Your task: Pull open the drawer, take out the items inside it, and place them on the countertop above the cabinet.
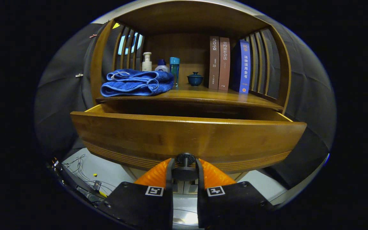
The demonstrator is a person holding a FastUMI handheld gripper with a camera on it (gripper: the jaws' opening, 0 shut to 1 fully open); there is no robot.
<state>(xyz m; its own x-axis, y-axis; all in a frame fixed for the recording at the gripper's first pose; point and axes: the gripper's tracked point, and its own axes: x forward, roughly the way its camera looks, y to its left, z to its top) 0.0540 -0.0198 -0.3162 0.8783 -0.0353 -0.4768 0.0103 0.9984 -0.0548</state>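
The tool [185, 166] pinches the dark knob [185, 158] at the near face of the drawer [187, 140], one finger pressed on each side of it. The drawer stands pulled out from under the counter [203, 95]; its inside is hidden behind the front board. On the counter lie a folded blue towel [136, 83] at the left, bottles [160, 65] behind it, a small lidded cup [195, 79] in the middle, and three upright books [228, 64] at the right.

My view is dim and bowed at the edges, light glaring off the drawer front [187, 135]
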